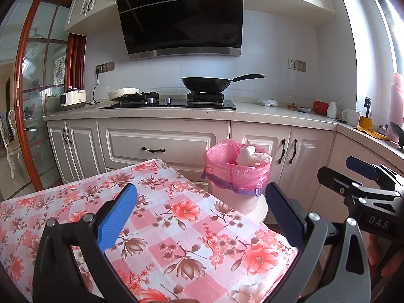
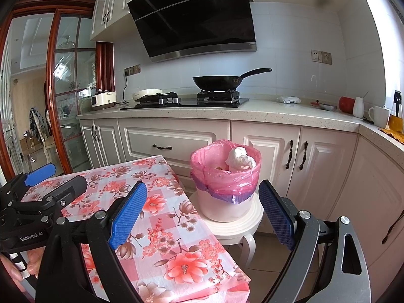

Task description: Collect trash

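Two hand-held grippers, left (image 1: 202, 214) and right (image 2: 204, 214), both spread and empty; ahead, one pink-lined bin (image 2: 224, 176) with one white wad (image 2: 240, 159).

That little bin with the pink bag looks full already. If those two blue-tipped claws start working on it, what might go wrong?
1. The bin stands on a small white stool beside the table; a sideways pull might tip it off.
2. The white crumpled trash rises above the rim, so lifting the pink bag could spill it.
3. The liner looks thin; the open left gripper or right gripper might tear it.
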